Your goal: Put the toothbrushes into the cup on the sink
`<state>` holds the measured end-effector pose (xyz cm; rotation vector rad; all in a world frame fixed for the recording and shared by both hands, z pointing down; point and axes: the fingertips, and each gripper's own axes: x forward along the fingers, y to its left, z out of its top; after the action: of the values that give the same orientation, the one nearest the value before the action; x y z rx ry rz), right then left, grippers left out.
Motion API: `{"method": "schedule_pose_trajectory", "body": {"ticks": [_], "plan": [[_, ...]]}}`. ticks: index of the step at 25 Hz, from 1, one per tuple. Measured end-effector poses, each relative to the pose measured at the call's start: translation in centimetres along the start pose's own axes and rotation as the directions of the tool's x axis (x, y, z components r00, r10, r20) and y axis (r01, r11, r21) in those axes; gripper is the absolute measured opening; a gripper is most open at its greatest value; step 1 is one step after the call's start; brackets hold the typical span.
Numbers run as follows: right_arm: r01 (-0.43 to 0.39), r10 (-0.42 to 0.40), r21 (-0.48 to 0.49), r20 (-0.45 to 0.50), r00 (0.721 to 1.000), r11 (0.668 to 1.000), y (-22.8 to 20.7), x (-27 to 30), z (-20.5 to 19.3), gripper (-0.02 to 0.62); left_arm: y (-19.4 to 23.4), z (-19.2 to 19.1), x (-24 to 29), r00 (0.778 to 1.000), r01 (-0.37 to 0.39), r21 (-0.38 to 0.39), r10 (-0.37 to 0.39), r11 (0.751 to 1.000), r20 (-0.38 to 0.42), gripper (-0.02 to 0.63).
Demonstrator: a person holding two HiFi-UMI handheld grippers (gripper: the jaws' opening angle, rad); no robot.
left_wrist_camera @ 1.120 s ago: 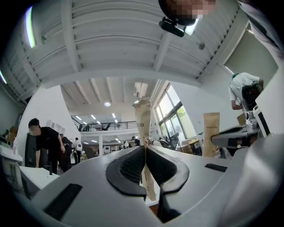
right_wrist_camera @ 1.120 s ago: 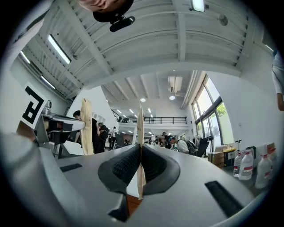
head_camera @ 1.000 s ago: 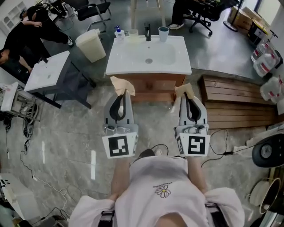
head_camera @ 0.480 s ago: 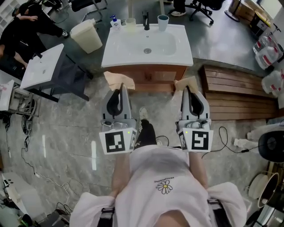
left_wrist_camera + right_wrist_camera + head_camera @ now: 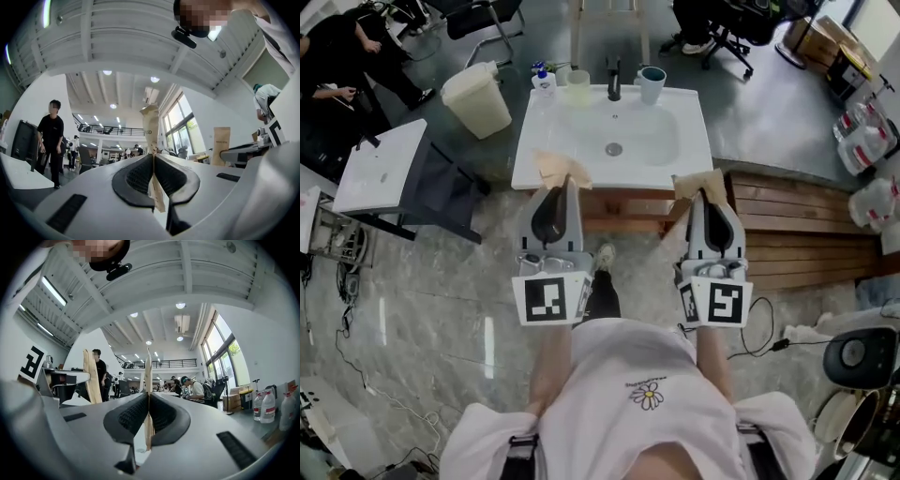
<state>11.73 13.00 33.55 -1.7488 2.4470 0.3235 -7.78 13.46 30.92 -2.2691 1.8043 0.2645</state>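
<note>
Both grippers point upward and each is shut on a flat tan paper toothbrush packet. In the head view my left gripper [image 5: 565, 185] holds its packet [image 5: 560, 169] over the front edge of the white sink [image 5: 675, 164]. My right gripper [image 5: 704, 193] holds its packet [image 5: 697, 184] at the sink's front right corner. A teal cup [image 5: 652, 84] stands at the sink's back right, beside the black faucet [image 5: 614, 80]. Seen from the left gripper view, the packet [image 5: 151, 124] rises from the closed jaws [image 5: 153, 159]. The right gripper view shows the same for its packet [image 5: 148, 371] and jaws [image 5: 149, 401].
A pale cup [image 5: 577, 86] and a soap bottle [image 5: 543, 80] stand at the sink's back left. A cream bin [image 5: 475, 97] is left of the sink, a white table [image 5: 380, 167] further left, a slatted wooden platform [image 5: 806, 225] to the right. Cables lie on the floor.
The person has walked toward the sink. It now sits nearer, with both packets at its front edge. Both grippers stay shut on their packets.
</note>
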Motion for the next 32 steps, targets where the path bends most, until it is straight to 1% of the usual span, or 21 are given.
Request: {"method": "schedule_pose_trajectory", "body": {"ticks": [5,9,11,14,17,21,23,26,28,32], "plan": [[0.028,-0.028,0.026,-0.007,1.0,0.999,-0.9,7.9,-1.5,0.014,2.8,-0.6,7.6,0.999,0.044,0.012,-0.044,0.999,0.028,0.025],[0.06,-0.059,0.025,-0.013,0.998,0.998,-1.4,14.6,-2.1,0.014,5.7,-2.0,14.0,0.996,0.091,-0.001,-0.091,0.996,0.02,0.025],[0.076,-0.075,0.019,-0.015,0.997,0.997,-1.7,18.0,-2.3,0.014,7.4,-2.6,17.2,0.995,0.1,-0.007,-0.1,0.995,0.03,0.025],[0.094,-0.094,0.011,-0.03,0.995,0.995,-2.1,22.3,-3.0,0.014,9.8,-3.9,21.3,0.994,0.108,-0.038,-0.107,0.993,0.033,0.023],[0.107,-0.106,0.014,-0.043,0.993,0.994,-2.5,25.7,-3.8,0.014,11.7,-5.2,24.9,0.993,0.121,-0.037,-0.12,0.992,0.022,0.023],[0.116,-0.115,0.021,-0.071,0.991,0.993,-2.9,28.7,-5.0,0.014,14.2,-6.5,27.7,0.995,0.098,-0.039,-0.098,0.994,-0.001,0.023],[0.112,-0.109,0.025,-0.087,0.99,0.993,-3.3,29.6,-5.6,0.014,14.9,-7.2,28.5,0.996,0.093,-0.013,-0.094,0.996,-0.008,0.023],[0.101,-0.097,0.041,-0.094,0.991,0.994,-4.6,30.9,-6.2,0.014,14.7,-8.3,29.8,0.996,0.08,-0.009,-0.08,0.997,-0.028,0.023],[0.084,-0.079,0.051,-0.089,0.993,0.995,-5.2,32.0,-6.3,0.014,14.3,-8.6,30.6,0.997,0.068,-0.003,-0.068,0.998,-0.037,0.023],[0.042,-0.036,0.052,-0.107,0.994,0.998,-6.0,33.2,-6.7,0.014,13.5,-8.9,31.7,0.997,0.047,0.015,-0.046,0.999,-0.057,0.023]]}}
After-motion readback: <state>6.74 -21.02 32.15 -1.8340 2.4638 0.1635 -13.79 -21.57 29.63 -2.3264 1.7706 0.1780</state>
